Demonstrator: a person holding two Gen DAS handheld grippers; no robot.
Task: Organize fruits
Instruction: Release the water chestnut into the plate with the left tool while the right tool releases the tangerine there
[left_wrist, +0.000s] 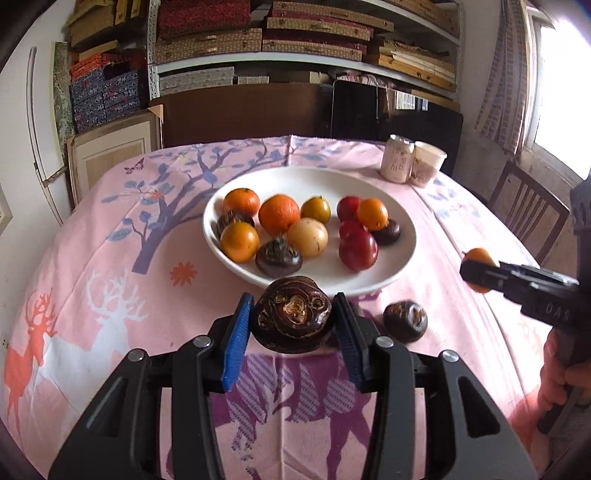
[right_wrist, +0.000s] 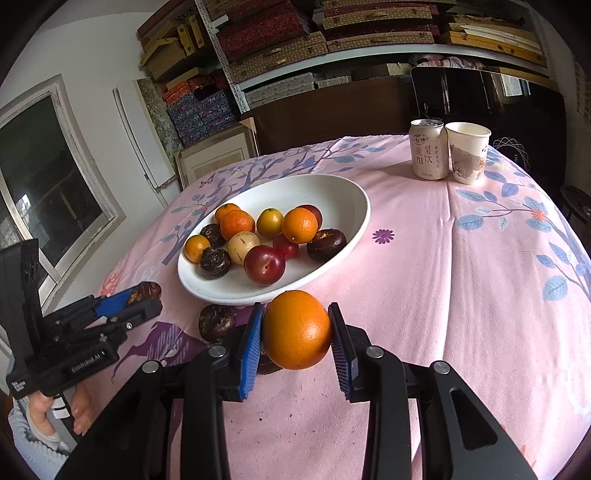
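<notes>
My left gripper (left_wrist: 293, 321) is shut on a dark brown water chestnut (left_wrist: 291, 314), held just in front of the white plate (left_wrist: 400, 243). My right gripper (right_wrist: 295, 336) is shut on an orange (right_wrist: 296, 335), held near the plate's front rim (right_wrist: 354, 236). The plate holds several oranges, red plums, a pale yellow fruit and dark chestnuts. Another chestnut (left_wrist: 405, 320) lies on the cloth in front of the plate; it also shows in the right wrist view (right_wrist: 217, 322). The right gripper with its orange (left_wrist: 479, 263) shows at the right of the left wrist view.
A drink can (right_wrist: 427, 149) and a paper cup (right_wrist: 467, 153) stand at the table's far right. The table has a pink patterned cloth (right_wrist: 461, 277). A wooden chair (left_wrist: 524, 210) stands at the right. Shelves with boxes fill the back wall.
</notes>
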